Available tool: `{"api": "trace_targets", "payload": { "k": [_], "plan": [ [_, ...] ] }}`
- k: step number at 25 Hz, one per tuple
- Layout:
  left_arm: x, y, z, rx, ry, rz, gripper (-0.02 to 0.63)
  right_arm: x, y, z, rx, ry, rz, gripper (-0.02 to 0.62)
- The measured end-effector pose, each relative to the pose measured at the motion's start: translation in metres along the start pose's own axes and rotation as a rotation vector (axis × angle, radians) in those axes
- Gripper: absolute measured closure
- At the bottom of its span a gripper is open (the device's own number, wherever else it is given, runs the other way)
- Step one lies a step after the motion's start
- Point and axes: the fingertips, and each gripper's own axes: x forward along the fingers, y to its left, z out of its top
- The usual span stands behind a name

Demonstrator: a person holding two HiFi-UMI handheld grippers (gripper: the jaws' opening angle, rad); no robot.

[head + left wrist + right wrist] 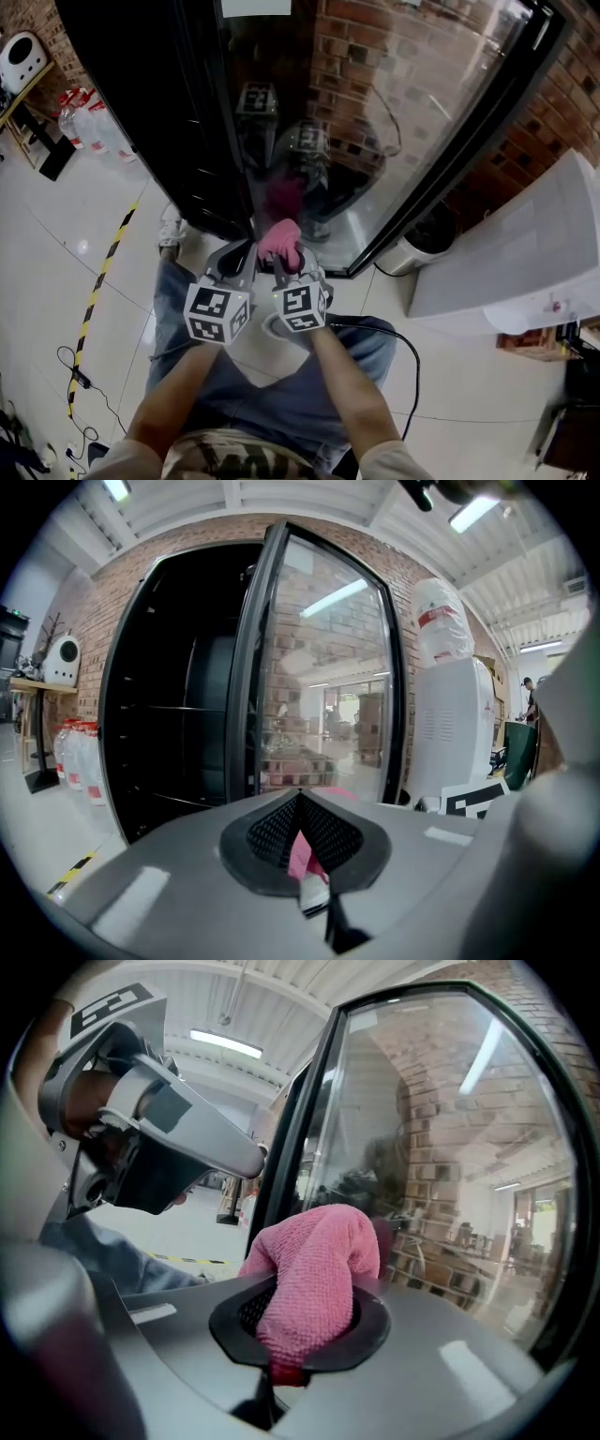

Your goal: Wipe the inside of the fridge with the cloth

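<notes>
Glass-door fridge is stood open on glossy tiles.
Pink cloth is pinched in right gripper; left gripper is pressed together.

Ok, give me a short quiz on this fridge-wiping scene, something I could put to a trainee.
1. True or false: the fridge's glass door is shut.
2. What colour is the cloth in the right hand-held gripper? A blue, B pink, C white.
3. Fill in: the yellow-and-black tape shows on the ____ side of the head view.
Key: 1 false, it stands open. 2 B. 3 left.
</notes>
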Motion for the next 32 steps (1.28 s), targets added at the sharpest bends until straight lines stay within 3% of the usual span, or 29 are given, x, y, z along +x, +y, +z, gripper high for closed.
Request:
{"api": "trace_targets", "payload": {
  "k": [9,13,19,27,32],
  "plan": [
    [0.014,-0.03,-0.001,0.014,0.013,-0.042,0.617,-0.048,-0.072,-0.067,0.052,0.108,-0.171,0.569],
    [0.018,-0.035,0.001,0.017,0.022,-0.047,0.617,-0.071,-0.11,-0.094,0.144,0.151,-0.289,0.571],
    [0.024,-0.046,0.001,0.022,0.034,-0.061,0.617,-0.1,-0.143,-0.113,0.23,0.161,-0.394,0.571],
    [0.025,-0.058,0.002,0.035,0.034,-0.078,0.617,-0.11,-0.152,-0.12,0.293,0.154,-0.424,0.571],
    [0.014,-0.057,0.014,0.011,0.007,-0.07,0.617,-0.118,-0.137,-0.077,0.266,0.076,-0.371,0.571]
  ]
}}
